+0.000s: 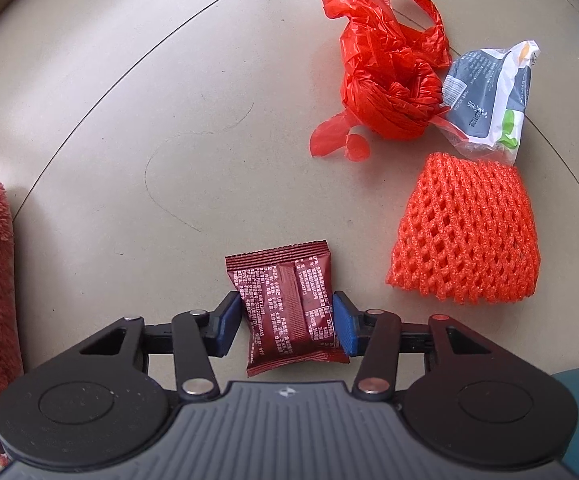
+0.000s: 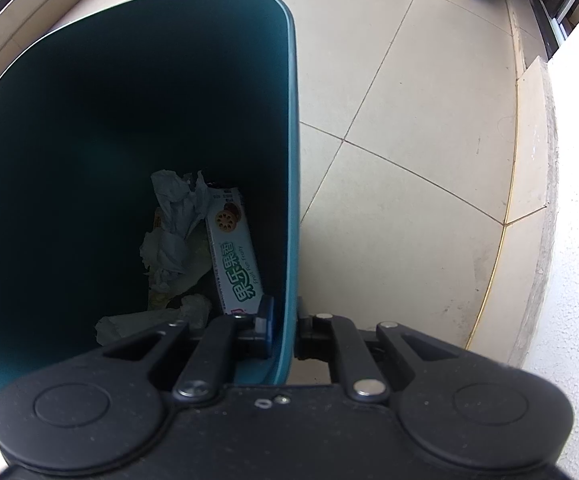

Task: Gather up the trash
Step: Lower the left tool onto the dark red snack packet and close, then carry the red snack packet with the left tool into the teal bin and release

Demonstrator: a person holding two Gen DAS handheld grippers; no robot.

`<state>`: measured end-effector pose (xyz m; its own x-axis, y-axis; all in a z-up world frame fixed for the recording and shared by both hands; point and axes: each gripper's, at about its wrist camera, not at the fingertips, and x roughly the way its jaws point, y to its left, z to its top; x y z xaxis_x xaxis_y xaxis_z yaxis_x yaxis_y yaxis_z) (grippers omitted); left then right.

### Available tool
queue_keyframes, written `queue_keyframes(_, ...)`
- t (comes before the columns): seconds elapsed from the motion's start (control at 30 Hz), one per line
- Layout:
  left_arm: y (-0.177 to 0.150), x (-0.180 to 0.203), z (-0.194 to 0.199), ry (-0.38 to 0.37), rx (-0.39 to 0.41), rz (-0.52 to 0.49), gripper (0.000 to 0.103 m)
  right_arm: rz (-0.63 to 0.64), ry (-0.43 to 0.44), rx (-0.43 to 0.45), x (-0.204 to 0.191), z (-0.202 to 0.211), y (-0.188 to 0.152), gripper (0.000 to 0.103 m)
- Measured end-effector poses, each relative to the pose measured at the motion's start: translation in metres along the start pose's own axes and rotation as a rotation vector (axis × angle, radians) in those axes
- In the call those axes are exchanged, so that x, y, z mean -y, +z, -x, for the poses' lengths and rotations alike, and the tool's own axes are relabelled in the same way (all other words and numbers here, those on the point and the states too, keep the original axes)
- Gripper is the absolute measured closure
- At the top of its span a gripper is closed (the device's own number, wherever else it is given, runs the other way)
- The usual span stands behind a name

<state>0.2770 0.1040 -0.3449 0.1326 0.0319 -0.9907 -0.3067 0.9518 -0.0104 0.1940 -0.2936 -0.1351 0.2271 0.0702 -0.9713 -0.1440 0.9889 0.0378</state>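
Jaws of left gripper (image 1: 287,322) flank crinkly maroon wrapper (image 1: 289,304).

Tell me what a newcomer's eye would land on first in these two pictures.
In the left wrist view, bright orange-red litter on the pale tiled floor: a crumpled red plastic bag at upper right and an orange foam net below it. Closer in, the left tongs bracket a dark red snack packet. In the right wrist view, the teal bin dominates, the right tongs clamped on its wall, crumpled paper and a biscuit box inside.
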Motion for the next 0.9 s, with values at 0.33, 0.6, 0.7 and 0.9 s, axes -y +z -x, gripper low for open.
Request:
queue_keyframes(0.33,0.001,0.007,0.030,0.022,0.039,-0.056,0.061,-0.005,-0.004,0.011,0.001,0.002,0.000,0.097)
queue_keyframes(0.6,-0.002,0.014,0.073,0.015,0.079,-0.096,0.061,0.005,-0.021,0.056,-0.004,0.015,-0.003,0.099)
queue_keyframes(0.7,-0.006,0.015,0.097,0.010,0.104,-0.116,0.061,0.011,-0.027,0.075,-0.005,0.018,-0.005,0.099)
queue_keyframes(0.9,-0.018,0.017,0.152,-0.010,0.143,-0.157,0.061,0.006,-0.025,0.086,-0.006,0.022,-0.013,0.099)
